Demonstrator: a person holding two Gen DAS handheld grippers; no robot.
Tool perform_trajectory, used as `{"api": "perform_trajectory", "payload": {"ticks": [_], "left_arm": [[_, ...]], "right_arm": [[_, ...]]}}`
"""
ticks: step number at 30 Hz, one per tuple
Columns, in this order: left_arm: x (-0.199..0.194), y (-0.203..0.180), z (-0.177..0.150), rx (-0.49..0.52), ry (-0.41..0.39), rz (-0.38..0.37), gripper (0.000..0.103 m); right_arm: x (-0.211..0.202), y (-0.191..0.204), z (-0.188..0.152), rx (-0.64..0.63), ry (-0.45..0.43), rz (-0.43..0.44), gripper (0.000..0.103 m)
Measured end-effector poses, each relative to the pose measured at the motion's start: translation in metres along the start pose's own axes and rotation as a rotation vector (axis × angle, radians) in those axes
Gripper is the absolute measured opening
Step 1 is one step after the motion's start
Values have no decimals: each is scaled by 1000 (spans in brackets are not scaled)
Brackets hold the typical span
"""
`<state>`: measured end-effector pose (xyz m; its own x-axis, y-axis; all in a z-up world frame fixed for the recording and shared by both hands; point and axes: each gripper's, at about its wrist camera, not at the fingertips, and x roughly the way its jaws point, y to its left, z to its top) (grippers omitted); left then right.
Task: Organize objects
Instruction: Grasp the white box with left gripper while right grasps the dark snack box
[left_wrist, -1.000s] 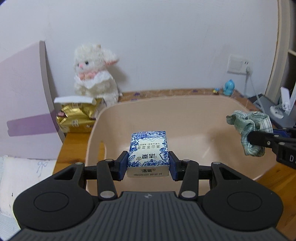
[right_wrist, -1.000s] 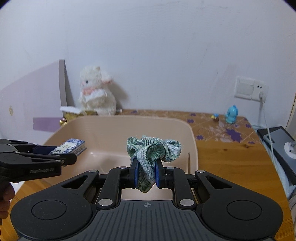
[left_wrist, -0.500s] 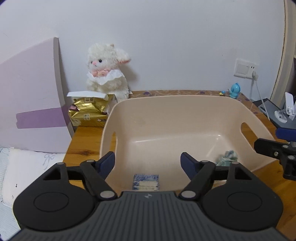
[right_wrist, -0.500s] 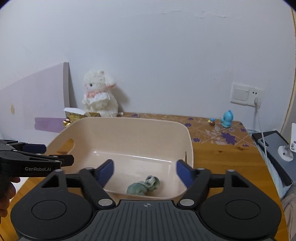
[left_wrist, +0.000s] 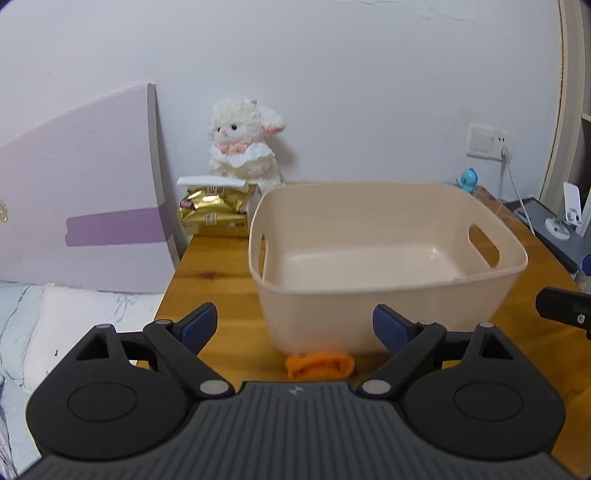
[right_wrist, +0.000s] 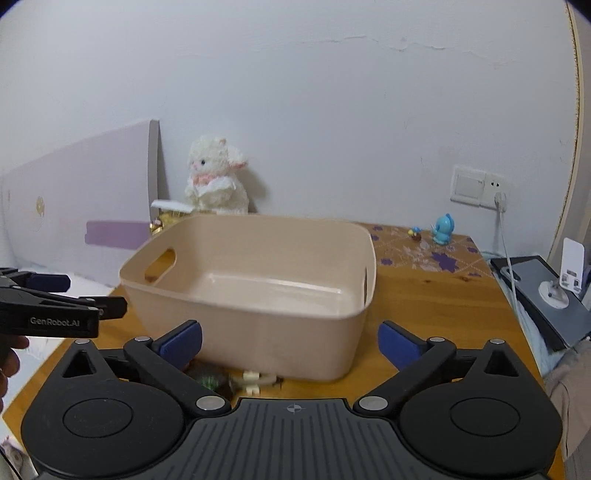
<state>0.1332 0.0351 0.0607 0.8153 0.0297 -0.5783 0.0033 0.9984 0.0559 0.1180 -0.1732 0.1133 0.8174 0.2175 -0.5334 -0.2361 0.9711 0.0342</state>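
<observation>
Beige plastic basket (left_wrist: 388, 317) with cut-out handles sits in the middle of the wooden tabletop (left_wrist: 218, 291); from both wrist views only the far part of its floor shows, bare, and the near part is hidden behind the front wall, so its contents cannot be told. Just outside that front wall an orange cloth (left_wrist: 319, 364) lies on the tabletop, and the right wrist view shows a small dark green object (right_wrist: 208, 378) and a cream clip-like piece (right_wrist: 255, 379) there too. Both the left gripper (left_wrist: 293, 326) and the right gripper (right_wrist: 290, 341) hang before the basket with jaws wide apart, holding nothing. Behind the basket a gold packet (left_wrist: 214, 218) and a white plush lamb (left_wrist: 242, 144) stand by the wall.
</observation>
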Motion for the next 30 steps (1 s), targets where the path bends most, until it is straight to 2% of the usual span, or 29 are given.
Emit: {"api": "perform_trajectory", "payload": {"ticks": [6, 14, 23, 30], "left_arm": [[0, 0, -35, 38, 62, 7, 92], [13, -6, -73, 110, 162, 5, 92], [42, -13, -94, 176, 248, -43, 92], [59, -23, -93, 197, 237, -109, 92]], "right_arm": [[-1, 2, -25, 3, 62, -6, 103], [18, 5, -50, -5, 154, -18, 103], [58, 8, -77, -25, 258, -26, 103], [86, 11, -82, -42, 283, -29, 103]]}}
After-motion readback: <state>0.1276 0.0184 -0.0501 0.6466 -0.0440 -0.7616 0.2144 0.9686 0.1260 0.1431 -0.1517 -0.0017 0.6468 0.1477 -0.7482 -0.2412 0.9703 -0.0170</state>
